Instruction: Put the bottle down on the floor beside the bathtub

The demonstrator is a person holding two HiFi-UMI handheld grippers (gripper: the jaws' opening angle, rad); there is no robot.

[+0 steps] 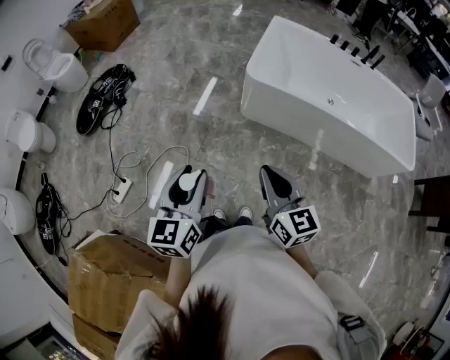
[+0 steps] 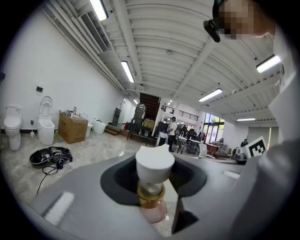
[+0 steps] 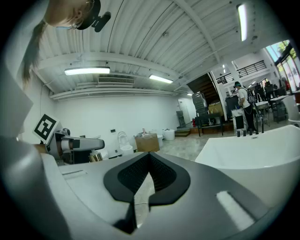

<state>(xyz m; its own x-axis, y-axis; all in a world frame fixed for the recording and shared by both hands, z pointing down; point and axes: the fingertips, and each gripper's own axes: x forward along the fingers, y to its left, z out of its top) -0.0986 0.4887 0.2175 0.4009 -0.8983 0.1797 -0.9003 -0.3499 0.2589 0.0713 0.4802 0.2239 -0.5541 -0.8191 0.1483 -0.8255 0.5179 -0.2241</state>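
The left hand-held gripper is partly open and clamped on the bottle. Its dark pads grip the neck, below the white cap and about the gold collar, with the pinkish body hanging beneath. The bottle is held above the floor, near-left of the bathtub and well apart from it. The right hand-held gripper has its jaws together at the tips with nothing between them. It sits just right of the left one, and the person's two shoes show between them.

There is one bottle and one bathtub, which has a row of dark taps on its far rim. Three toilets line the left wall. There are three cardboard boxes, one far left and two stacked near left. Two black bundles of gear lie on the floor at the left. One white cord with a power strip lies just left of the grippers.

The grey marble floor is bare from the grippers to the bathtub's near side, and also along its left end. Clutter keeps to the left, and a dark chair stands at the right edge, near the bathtub's right end.
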